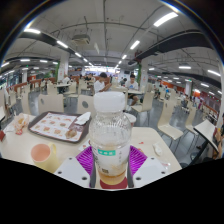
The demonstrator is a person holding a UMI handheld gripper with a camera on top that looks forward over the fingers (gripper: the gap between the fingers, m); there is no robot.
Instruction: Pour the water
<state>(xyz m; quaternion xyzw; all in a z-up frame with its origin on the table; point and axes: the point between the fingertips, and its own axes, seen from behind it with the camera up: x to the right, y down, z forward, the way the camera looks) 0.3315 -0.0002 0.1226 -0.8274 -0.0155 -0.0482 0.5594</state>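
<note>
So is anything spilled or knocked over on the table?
No, nothing stands out. The clear plastic bottle with a white cap is upright in the gripper, both pads pressing on it. The clear plastic cup of orange drink stands upright, and the white table shows no puddle.

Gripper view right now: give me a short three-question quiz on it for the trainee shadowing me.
1. True or false: the clear plastic bottle with a white cap stands between the fingers of the hand-held gripper.
2. Multiple choice: the clear cup of orange drink on the white table sits (A) behind the bottle, (B) beside one gripper finger, (C) on the tray.
3. Fill in: the metal food tray lies on the same side as the ____.

Key: 1 true; 2 B; 3 cup.
</note>
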